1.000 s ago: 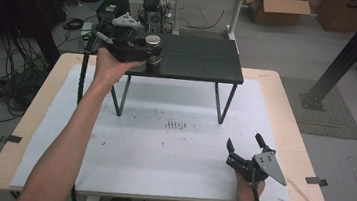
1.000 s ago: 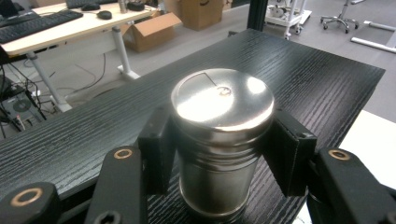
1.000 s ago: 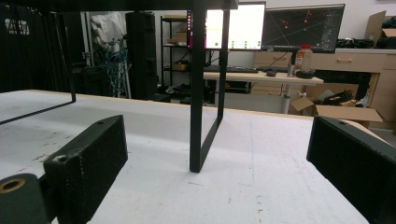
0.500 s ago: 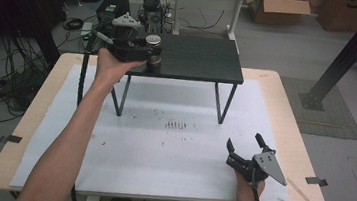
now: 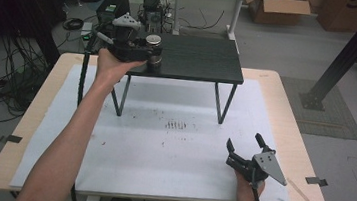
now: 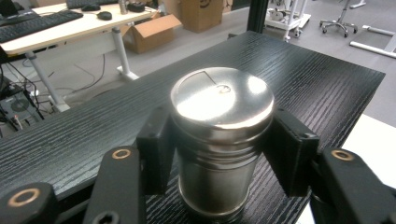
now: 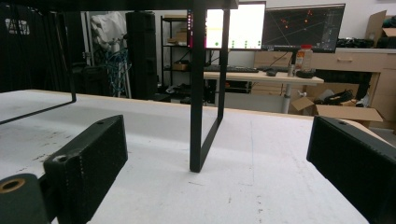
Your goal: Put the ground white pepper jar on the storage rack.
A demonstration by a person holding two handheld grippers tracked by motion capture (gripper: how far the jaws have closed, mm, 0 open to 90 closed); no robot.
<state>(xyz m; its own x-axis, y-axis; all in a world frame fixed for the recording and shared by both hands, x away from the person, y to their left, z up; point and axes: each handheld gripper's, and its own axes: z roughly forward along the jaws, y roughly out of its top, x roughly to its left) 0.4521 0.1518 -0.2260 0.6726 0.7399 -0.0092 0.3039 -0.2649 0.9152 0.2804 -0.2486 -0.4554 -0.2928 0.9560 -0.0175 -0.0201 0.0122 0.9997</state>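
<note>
The left gripper [image 6: 219, 154] pinches a shiny round metal canister [image 6: 220, 140] standing upright near the left end of the black wood-grain raised shelf [image 5: 201, 57]. This looks like either grasping or placing; lifting next calls for a straight, level rise. The right gripper [image 5: 241, 151] rests spread apart over the white table mat [image 5: 161, 149].

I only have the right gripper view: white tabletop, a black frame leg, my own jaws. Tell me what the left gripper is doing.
Observer: The left gripper is up on the black shelf, with a steel canister between its jaws.
Operator: Say whether it has a grip.
Observer: In the left gripper view both pads press the canister's sides, and its base rests on the shelf.
Operator: Give me the canister's pose.
Observer: Upright, lid on.
</note>
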